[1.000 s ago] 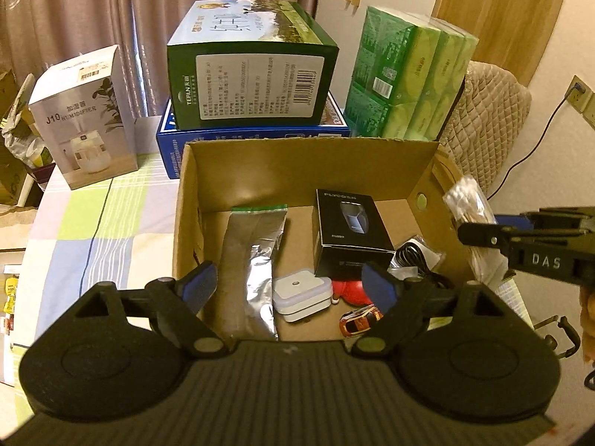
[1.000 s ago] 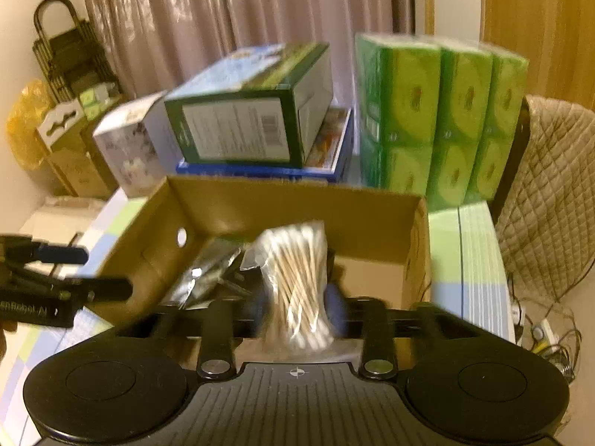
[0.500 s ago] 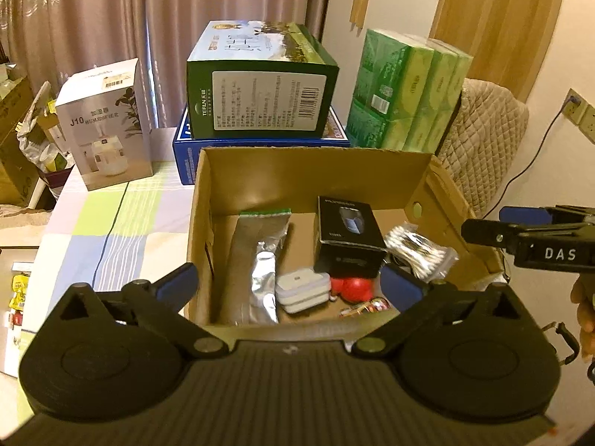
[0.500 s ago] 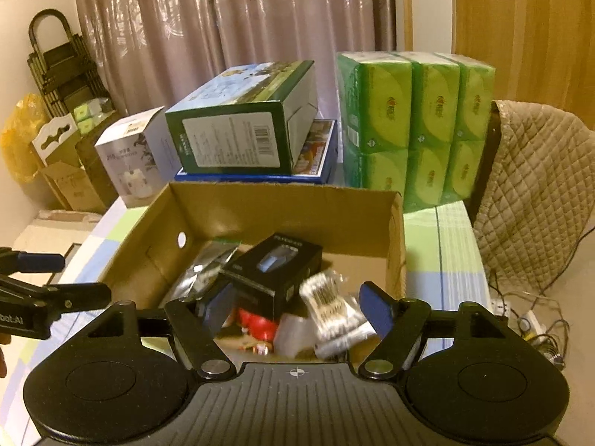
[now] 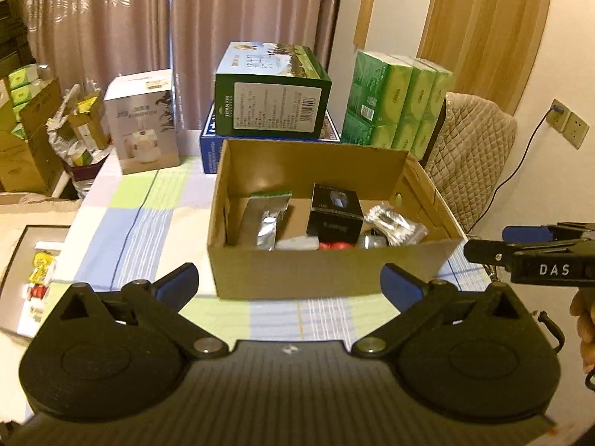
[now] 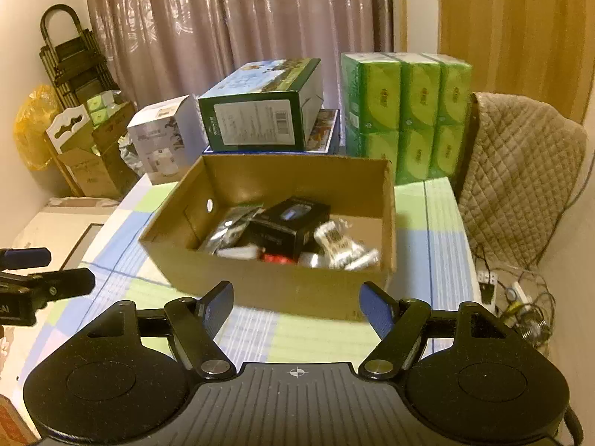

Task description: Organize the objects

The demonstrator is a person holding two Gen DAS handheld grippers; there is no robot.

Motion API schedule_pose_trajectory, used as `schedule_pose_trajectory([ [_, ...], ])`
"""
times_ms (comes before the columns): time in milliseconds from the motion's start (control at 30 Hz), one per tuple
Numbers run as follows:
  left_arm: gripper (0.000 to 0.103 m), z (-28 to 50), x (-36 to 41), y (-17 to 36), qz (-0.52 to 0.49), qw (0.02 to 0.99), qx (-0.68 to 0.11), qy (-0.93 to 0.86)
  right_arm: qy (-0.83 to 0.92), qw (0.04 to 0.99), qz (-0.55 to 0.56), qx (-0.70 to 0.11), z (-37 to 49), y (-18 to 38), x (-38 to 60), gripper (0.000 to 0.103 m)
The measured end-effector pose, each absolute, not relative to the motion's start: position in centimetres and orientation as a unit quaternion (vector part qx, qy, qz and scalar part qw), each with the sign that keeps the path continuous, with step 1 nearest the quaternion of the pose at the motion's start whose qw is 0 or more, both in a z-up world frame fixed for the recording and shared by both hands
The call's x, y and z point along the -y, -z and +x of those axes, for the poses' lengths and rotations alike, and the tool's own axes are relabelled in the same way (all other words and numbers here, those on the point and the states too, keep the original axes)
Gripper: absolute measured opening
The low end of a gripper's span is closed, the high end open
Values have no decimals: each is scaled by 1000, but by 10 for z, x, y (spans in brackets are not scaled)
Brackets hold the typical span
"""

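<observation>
Left wrist view: the cardboard box [image 5: 327,271] sat mid-desk, straight ahead of both spread, empty grippers, left gripper [image 5: 290,284] and right gripper [image 6: 295,306]; the cotton-swab packet [image 5: 394,225] lay inside.

Two wrist views angled down, near, sharing the cardboard box [image 5: 327,271].

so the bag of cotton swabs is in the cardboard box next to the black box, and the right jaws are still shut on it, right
Not quite. The bag of cotton swabs does lie in the cardboard box beside the black box, but the right gripper is not shut on it: its jaws have just been opening and stand apart with nothing between them, short of the box. The right wrist view shows this.
</observation>
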State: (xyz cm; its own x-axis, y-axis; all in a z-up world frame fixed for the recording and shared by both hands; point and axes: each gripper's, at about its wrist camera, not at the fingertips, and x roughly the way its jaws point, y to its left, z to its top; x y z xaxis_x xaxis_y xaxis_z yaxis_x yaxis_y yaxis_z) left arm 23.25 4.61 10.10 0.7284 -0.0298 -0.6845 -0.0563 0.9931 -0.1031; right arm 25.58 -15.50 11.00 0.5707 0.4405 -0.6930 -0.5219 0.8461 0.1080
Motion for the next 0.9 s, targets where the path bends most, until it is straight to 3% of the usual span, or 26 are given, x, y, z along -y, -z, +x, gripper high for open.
schedule_pose_trajectory([
  [500,102,120,-28,-117,-61,929,-362,-34,-250,882,-36,-398,149,-108,200,72],
  [900,102,79,-11,-106,-59,924,-377,-33,-241,885,-39,-395,106,-111,214,72],
])
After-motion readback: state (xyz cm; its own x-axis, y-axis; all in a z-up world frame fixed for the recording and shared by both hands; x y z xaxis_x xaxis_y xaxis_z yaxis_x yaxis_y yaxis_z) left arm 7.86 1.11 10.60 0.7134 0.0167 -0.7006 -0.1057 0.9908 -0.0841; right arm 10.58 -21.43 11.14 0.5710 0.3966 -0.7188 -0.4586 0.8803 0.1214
